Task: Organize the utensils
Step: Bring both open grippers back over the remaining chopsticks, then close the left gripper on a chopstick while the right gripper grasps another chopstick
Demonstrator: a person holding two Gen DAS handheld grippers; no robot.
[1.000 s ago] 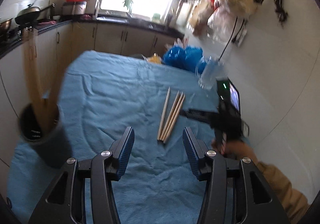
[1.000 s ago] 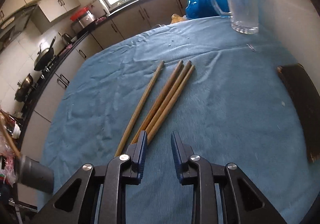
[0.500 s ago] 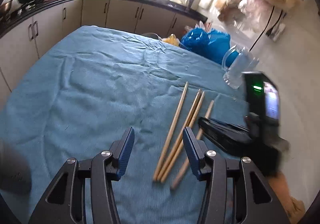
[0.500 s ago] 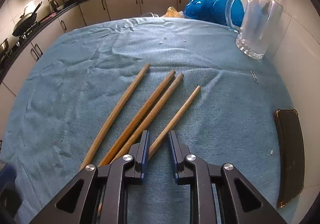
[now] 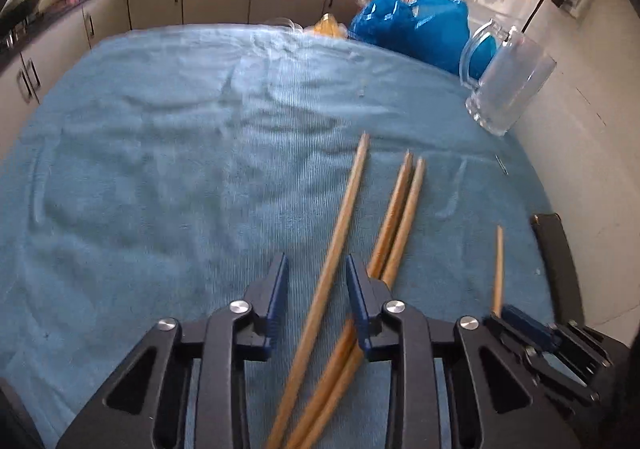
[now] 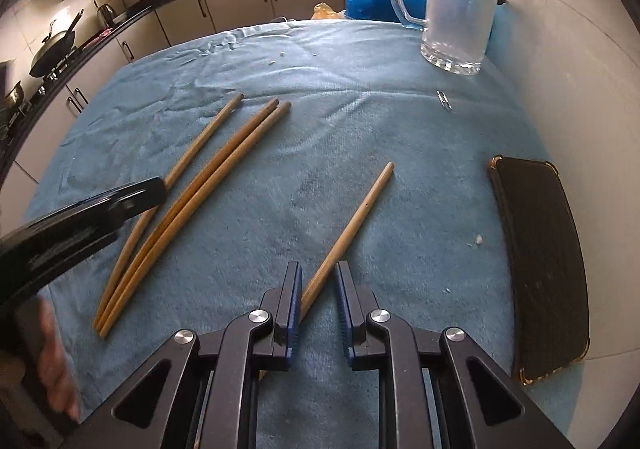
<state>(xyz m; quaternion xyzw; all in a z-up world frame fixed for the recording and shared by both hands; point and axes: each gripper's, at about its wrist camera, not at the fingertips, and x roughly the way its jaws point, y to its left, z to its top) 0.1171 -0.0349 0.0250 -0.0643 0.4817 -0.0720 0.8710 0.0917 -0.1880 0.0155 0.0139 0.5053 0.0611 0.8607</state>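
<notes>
We are working on a worktop (image 6: 400,117) covered by a blue towel, with four wooden chopsticks to gather. Our right claw (image 6: 317,289) is straddling the single chopstick (image 6: 352,223) that is lying apart, pointing toward 1 o'clock; its pads are close on either side, but we cannot tell whether they are already pinching it. Our left claw (image 5: 316,279) is spread, framing the leftmost chopstick (image 5: 340,225) of the other three without touching it; the paired chopsticks (image 5: 400,209) are lying side by side just to its right. A glass mug (image 6: 456,5) is standing at 1 o'clock and a dark phone (image 6: 540,261) is lying at 3 o'clock. We judge the job unfinished: all four sticks are lying on the towel, and no holder is showing here.
</notes>
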